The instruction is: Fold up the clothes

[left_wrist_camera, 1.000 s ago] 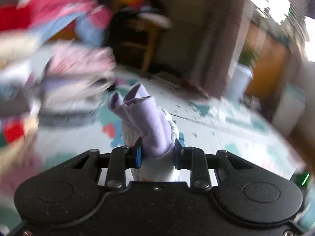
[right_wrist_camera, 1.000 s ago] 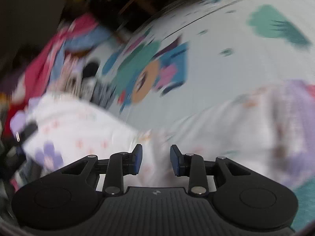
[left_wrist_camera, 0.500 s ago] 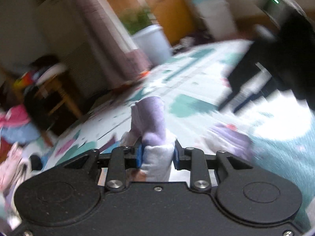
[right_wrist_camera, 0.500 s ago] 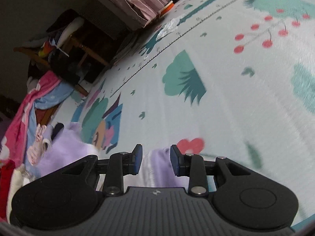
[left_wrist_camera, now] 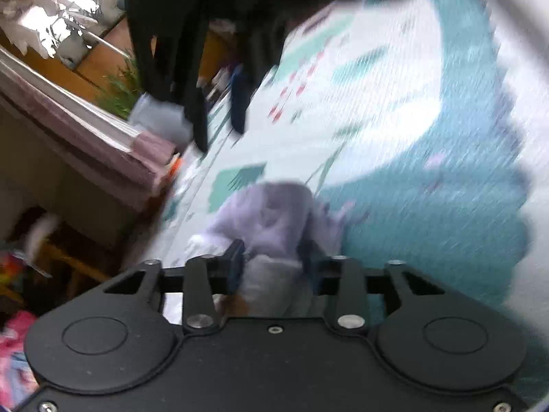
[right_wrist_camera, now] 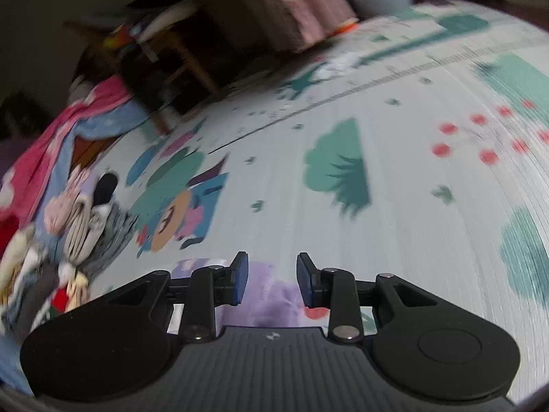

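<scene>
Left gripper (left_wrist_camera: 274, 269): fingers closed narrowly on a bunched lilac-and-white garment (left_wrist_camera: 271, 213), which rises between the pads and spills forward over the mat. View heavily motion-blurred.

Right gripper (right_wrist_camera: 269, 279): fingers set moderately apart, gripping nothing; a lilac garment with pale floral print (right_wrist_camera: 260, 295) lies flat on the mat directly beneath and behind the fingertips. Whether this is the same piece held by the left gripper cannot be told.

Surface: ribbed play mat (right_wrist_camera: 394, 206) on the floor, pale ground, printed with green trees, red dots, a ruler-like line and a cartoon figure (right_wrist_camera: 171, 219) in blue, orange and pink. In the left wrist view the mat shows a large teal patch (left_wrist_camera: 429, 223).

Left edge of mat, right wrist view: clothes pile (right_wrist_camera: 51, 206), mixed pink, blue, grey, striped and red items, touching the mat's edge.

Room, outward: wooden chair (right_wrist_camera: 178, 58) loaded with coloured objects beyond the pile; mauve curtain (right_wrist_camera: 302, 10) reaching the floor; small orange object (right_wrist_camera: 346, 27) at the curtain's foot. Left wrist view adds a green plant in a pale pot (left_wrist_camera: 154, 116), wood-toned panelling (left_wrist_camera: 92, 65), and a dark blurred shape (left_wrist_camera: 192, 51) at upper centre, unidentifiable.
</scene>
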The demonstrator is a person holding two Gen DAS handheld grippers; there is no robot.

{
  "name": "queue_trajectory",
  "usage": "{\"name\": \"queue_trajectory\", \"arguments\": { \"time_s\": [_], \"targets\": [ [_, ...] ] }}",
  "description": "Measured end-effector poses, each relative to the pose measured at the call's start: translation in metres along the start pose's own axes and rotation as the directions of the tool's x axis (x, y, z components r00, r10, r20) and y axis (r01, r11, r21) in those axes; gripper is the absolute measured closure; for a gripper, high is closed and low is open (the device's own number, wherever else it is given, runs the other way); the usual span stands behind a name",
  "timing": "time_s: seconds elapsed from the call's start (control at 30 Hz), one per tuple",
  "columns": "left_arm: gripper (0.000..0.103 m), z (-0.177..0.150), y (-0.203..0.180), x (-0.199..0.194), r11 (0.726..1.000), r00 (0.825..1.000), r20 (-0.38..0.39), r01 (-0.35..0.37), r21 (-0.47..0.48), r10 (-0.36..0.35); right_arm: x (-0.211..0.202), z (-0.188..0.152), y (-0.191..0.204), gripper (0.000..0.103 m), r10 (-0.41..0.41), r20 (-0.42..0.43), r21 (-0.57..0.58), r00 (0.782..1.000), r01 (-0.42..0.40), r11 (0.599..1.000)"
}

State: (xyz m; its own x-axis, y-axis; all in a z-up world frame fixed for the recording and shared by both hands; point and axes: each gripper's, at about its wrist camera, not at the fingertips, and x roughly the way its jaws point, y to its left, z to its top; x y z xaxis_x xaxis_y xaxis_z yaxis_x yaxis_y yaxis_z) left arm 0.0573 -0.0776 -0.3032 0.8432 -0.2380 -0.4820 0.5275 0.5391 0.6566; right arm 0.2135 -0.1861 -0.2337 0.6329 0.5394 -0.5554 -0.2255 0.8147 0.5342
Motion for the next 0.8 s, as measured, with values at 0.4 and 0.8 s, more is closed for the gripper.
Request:
{"name": "queue_trajectory", "arguments": {
  "time_s": [0.4,0.8],
  "targets": [
    [0.055,-0.071,0.159,-0.066,0.700,0.999,0.010,-0.014,-0.714,0.031,0.013,-0.002,0.078,0.062,0.078,-0.019,-0.304,0.997,-0.080,0.949],
    [0.054,-0.114,0.125,-0.010,0.824,0.999,-0.017,0.032,-0.566,-0.051,0.046,-0.095,0.086,0.051,-0.121,-0.042,-0.736,0.992,0.051,0.675]
  ]
}}
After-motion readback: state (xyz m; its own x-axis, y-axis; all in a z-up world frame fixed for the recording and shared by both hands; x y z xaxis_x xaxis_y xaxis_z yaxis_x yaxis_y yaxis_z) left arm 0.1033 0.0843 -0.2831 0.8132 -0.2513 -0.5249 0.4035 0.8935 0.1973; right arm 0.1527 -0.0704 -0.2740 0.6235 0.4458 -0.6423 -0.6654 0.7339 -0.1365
